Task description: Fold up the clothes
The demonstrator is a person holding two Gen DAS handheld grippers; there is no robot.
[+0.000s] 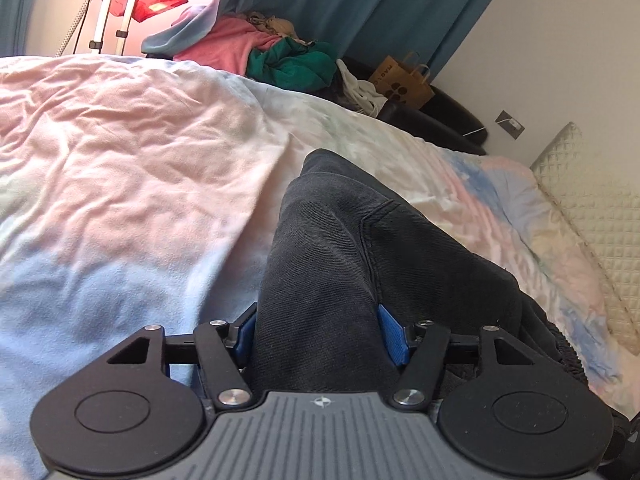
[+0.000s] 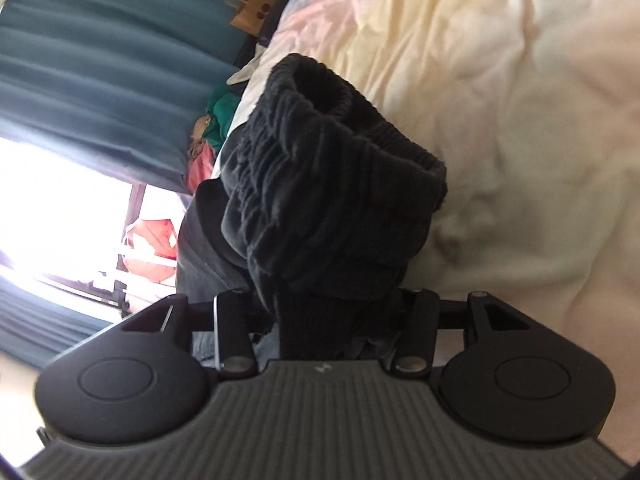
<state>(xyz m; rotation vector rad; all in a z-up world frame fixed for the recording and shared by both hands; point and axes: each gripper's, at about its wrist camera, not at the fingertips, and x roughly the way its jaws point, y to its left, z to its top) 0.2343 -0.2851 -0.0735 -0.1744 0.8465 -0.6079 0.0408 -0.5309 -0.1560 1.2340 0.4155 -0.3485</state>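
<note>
The dark trousers (image 1: pixel 344 248) lie on the bed and run straight out of your left tool (image 1: pixel 326 330). In the left wrist view the cloth fills the whole gap between the two blue pads (image 1: pixel 394 334), with the left pad against one side of the fold and the right pad against the other. From there the leg stretches away up the middle of the picture, and a stitched seam bends across it. Your left tool stands about half open and is closed on this thick fold of the trousers.

In the right wrist view you have the gathered waistband (image 2: pixel 340 140) of the same trousers. It bunches up just ahead of your right tool (image 2: pixel 328 304) and rises as a ribbed, rolled mass whose open mouth points to the far end. The cloth drops down between the two black fingers and hides the pads, so you cannot see them meet it. The tool is roughly half open with the bundle packed between the fingers, and it appears to grip it.

Under the trousers lies the bedspread (image 1: pixel 132 152), crumpled, in pale pink, blue and cream. At the far edge of the bed sits a pile of clothes (image 1: pixel 276 52) in pink and green, with a brown paper bag (image 1: pixel 402 80) to its right. Teal curtains (image 1: pixel 360 8) hang behind them.
</note>
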